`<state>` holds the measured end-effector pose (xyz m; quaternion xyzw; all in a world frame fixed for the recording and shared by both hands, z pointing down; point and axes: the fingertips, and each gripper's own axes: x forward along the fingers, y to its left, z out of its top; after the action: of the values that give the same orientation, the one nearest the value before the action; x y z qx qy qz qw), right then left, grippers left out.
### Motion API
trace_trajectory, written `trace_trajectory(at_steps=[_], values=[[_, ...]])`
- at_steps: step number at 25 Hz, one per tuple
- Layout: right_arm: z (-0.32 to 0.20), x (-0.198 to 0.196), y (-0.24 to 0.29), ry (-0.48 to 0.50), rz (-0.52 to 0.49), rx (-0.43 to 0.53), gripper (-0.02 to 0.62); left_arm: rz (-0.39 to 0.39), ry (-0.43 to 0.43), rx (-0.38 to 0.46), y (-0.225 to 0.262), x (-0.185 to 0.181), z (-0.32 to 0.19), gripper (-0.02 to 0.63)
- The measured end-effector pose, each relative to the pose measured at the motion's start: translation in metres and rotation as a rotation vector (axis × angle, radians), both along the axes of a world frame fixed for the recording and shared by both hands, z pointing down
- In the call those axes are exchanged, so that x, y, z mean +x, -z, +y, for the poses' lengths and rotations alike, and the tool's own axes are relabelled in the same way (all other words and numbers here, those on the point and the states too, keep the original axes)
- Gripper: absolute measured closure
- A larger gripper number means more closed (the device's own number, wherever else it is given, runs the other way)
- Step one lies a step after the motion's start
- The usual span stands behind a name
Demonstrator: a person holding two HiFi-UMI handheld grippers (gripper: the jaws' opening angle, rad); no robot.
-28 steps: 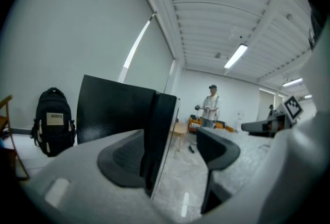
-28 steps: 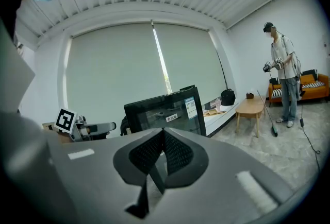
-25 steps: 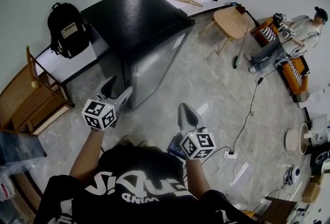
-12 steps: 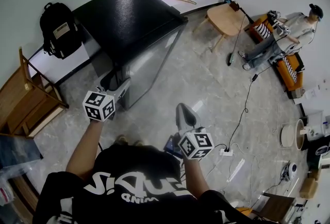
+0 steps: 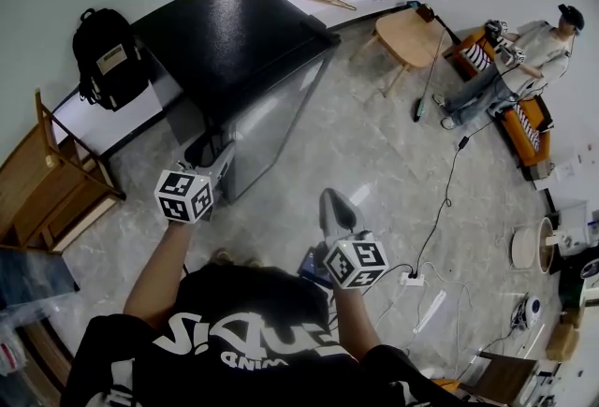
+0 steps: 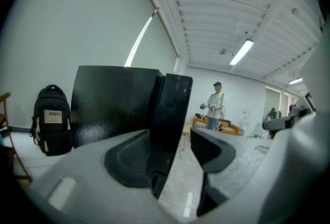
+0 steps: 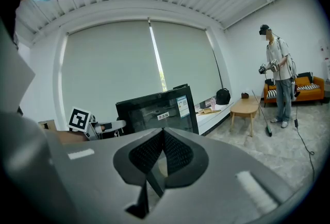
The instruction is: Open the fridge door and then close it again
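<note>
The black fridge (image 5: 234, 31) stands against the wall, its glossy door (image 5: 276, 120) closed. My left gripper (image 5: 217, 160) is at the door's near side edge. In the left gripper view the door edge (image 6: 172, 104) stands between the jaws of the left gripper (image 6: 171, 138). The jaws have just been closing. The left pad lies along the edge, and a gap still shows at the right pad (image 6: 211, 148). My right gripper (image 5: 332, 204) hangs over the floor in front of the fridge, away from it, with its pads shut together and holding nothing (image 7: 162, 138).
A black backpack (image 5: 108, 54) leans on the wall left of the fridge, with a wooden shelf (image 5: 56, 181) beyond it. A low wooden table (image 5: 412, 31), a person (image 5: 524, 54) by an orange sofa, a floor cable (image 5: 449, 199) and a power strip (image 5: 409, 277) lie to the right.
My left gripper has moved in to the fridge's door edge, which now sits between its jaws. The right gripper has stayed put.
</note>
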<state>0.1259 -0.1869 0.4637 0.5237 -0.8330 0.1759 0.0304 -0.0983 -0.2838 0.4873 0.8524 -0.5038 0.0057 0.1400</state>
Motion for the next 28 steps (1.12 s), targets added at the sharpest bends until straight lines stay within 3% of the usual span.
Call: trace_trajectory(at_steps=[3, 28], values=[[0.0000, 0.0015, -0.0002, -0.001, 0.002, -0.001, 0.598, -0.009, 0.025, -0.005, -0.0009, -0.0040, -0.0028, 0.408], [0.0036, 0.0053, -0.0034, -0.001, 0.006, -0.011, 0.598, -0.020, -0.053, -0.030, -0.0018, -0.0038, 0.0017, 0.431]])
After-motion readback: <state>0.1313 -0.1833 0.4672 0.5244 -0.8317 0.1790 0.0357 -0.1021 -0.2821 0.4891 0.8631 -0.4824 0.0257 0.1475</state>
